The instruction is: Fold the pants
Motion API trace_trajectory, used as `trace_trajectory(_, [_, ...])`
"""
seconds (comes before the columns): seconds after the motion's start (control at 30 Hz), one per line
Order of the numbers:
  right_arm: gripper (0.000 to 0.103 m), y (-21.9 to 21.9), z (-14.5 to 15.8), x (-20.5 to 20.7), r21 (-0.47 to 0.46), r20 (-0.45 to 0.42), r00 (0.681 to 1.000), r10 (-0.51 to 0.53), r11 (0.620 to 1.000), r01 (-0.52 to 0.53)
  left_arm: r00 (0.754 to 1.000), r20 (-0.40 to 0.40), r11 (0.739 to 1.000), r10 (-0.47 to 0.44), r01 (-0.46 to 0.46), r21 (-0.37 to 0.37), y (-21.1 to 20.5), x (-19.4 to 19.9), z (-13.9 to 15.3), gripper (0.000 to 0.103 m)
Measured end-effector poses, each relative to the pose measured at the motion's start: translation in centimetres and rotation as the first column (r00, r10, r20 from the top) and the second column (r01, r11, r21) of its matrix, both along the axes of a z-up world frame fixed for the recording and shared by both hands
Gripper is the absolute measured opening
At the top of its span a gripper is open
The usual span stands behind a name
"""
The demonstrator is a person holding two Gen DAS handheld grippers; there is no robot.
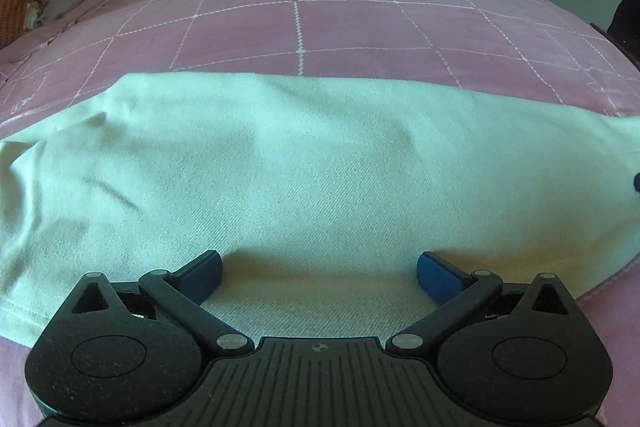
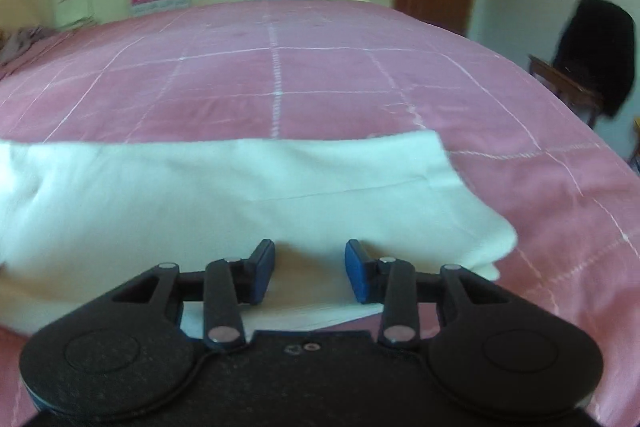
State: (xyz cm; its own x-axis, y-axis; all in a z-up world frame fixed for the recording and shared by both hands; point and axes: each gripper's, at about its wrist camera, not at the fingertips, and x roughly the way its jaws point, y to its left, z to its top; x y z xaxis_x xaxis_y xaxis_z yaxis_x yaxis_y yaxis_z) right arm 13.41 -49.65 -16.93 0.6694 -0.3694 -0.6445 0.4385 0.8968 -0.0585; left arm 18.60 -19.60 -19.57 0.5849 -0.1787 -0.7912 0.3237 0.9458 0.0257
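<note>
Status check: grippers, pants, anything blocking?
Left gripper open, right gripper open, both over pants. Pants flat on bed, ungrasped. Nothing in the way.

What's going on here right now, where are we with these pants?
A person holds a gripper in each hand over white pants laid lengthwise across a pink checked bedspread. The left gripper is wide open just above the near part of the cloth, gripping nothing. The right gripper is also open, near one end of the pants, with cloth between its fingers but not pinched.

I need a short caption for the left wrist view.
Open left gripper over white pants lying on a pink bedspread.
</note>
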Motion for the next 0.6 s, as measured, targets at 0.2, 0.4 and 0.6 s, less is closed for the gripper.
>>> trace_trajectory(0.2, [0.039,-0.5,0.7,-2.0,-0.031,0.085,0.986,-0.142,0.989,0.145,1.000,0.017,1.000,0.014,-0.014,0.013,1.2,-1.1,0.0,0.103])
trace_trajectory(0.4, [0.039,-2.3,-0.2,-1.9,0.014,0.033,0.979,-0.200,0.980,0.199,0.999,-0.010,0.999,0.035,-0.035,0.017,1.3,-1.1,0.5,0.103])
trace_trajectory(0.6, [0.050,-1.9,0.6,-3.0,0.050,0.089,0.979,-0.183,0.982,0.179,0.998,-0.018,0.998,0.059,-0.059,0.034,0.9,-1.1,0.5,0.103])
